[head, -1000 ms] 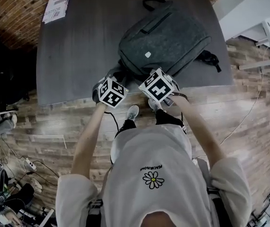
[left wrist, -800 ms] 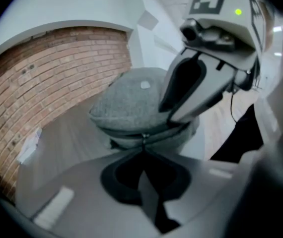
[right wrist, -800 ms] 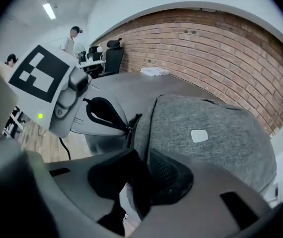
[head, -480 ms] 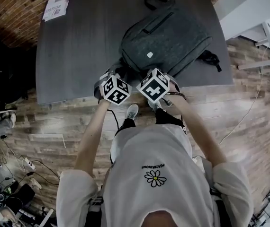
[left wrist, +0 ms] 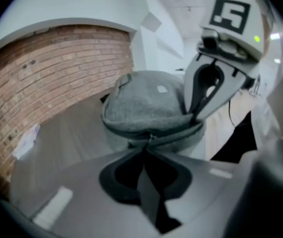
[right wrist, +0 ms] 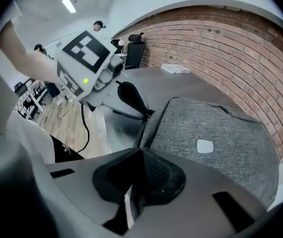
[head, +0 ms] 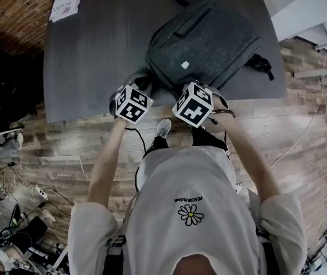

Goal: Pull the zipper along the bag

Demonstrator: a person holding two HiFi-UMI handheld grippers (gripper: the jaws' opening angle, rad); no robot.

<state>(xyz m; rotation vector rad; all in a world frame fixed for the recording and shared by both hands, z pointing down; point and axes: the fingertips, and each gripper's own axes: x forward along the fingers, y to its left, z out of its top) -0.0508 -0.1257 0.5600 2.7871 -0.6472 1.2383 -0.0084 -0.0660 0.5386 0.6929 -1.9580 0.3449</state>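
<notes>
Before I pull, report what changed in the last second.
The right tool has just been closing its jaws and now pinches the bag at its near edge. The left tool has just been opening its jaws slightly, with the zipper seam between their tips. Bag and table kept their places; neither tool travelled.

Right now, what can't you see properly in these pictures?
What's pinched: the left tool, jaws just opening slightly, and right tool, just closed, meet the backpack's edge; in their views, pads cover it.
Zipper pull: hidden under both tools in the head view.
Paper print: head view, too small.
</notes>
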